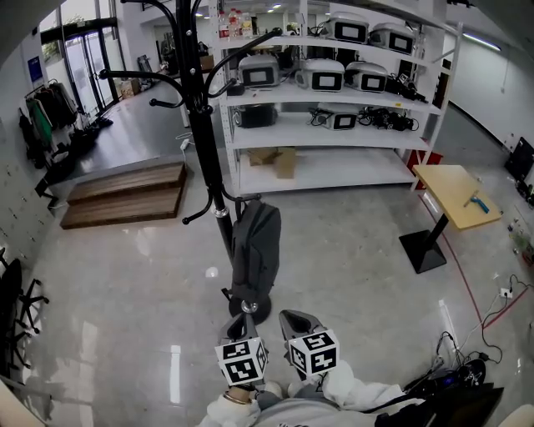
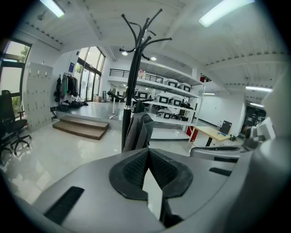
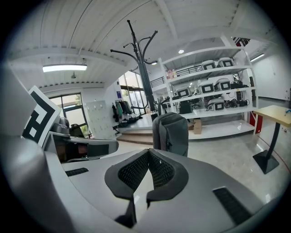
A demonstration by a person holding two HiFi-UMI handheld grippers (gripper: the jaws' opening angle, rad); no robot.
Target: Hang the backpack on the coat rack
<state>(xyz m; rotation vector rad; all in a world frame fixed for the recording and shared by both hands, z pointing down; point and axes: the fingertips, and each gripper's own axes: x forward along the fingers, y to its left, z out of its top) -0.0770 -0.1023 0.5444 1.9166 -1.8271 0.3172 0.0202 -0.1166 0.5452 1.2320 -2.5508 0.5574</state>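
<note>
Left gripper (image 2: 148, 152) and right gripper (image 3: 148, 152) have smooth grey shells with black mesh-textured pads (image 3: 132, 173); each carries a white cube (image 1: 242, 360) printed with black square markers. Sleeves (image 1: 355, 388) are white.

White shelving (image 1: 350, 171) with screened devices (image 1: 259, 75); wooden steps (image 1: 125, 196) left; wooden table (image 1: 450, 188) right; cardboard box (image 1: 275, 160) on lowest shelf

The room was bright, lit by ceiling strips (image 2: 225, 12) and windows (image 1: 83, 62). Glare streaked the glossy floor (image 1: 350, 250). Every view bent strongly towards dark, vignetted edges, and focus was sharp.
</note>
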